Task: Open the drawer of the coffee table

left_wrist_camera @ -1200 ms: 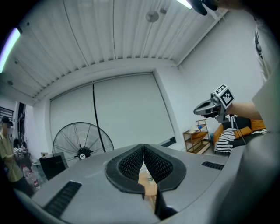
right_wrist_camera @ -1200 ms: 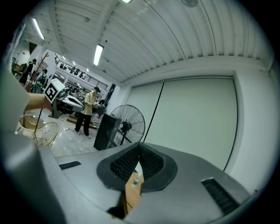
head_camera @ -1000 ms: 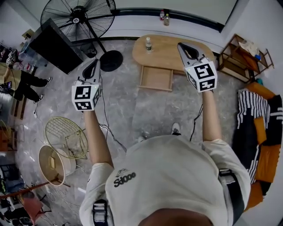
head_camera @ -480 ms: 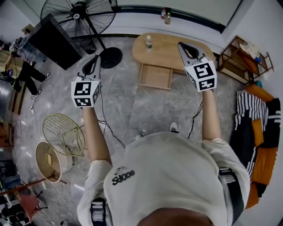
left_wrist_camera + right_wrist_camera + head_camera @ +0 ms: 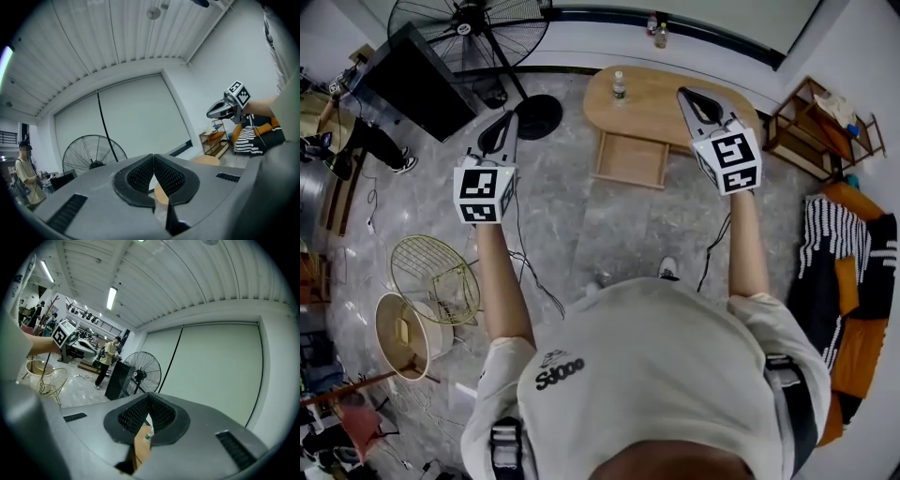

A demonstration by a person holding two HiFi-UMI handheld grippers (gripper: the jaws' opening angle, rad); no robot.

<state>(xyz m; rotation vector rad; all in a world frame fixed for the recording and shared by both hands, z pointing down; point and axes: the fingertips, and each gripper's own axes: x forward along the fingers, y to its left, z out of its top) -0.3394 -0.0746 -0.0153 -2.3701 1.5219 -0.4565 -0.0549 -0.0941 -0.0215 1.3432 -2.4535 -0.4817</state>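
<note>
The oval wooden coffee table (image 5: 652,101) stands ahead on the marble floor, its drawer (image 5: 631,161) pulled out toward me and showing an empty tray. A small bottle (image 5: 619,86) stands on the tabletop. My left gripper (image 5: 507,117) is held up level over the floor, left of the table, shut with nothing in it. My right gripper (image 5: 684,94) hovers above the table's right half, also shut and empty. Each gripper view shows pads touching: left gripper (image 5: 153,156), right gripper (image 5: 149,395), with a slice of tabletop beyond.
A large floor fan (image 5: 469,33) and a black cabinet (image 5: 408,84) stand at the far left. Wire baskets (image 5: 434,279) and a round tub (image 5: 405,336) sit left of me. A wooden shelf (image 5: 816,122) and an orange sofa (image 5: 858,281) are at the right. Cables (image 5: 525,262) trail across the floor.
Both grippers stay shut and nearly still. The view has shifted slightly, and a person at the far left has moved on toward the edge.
</note>
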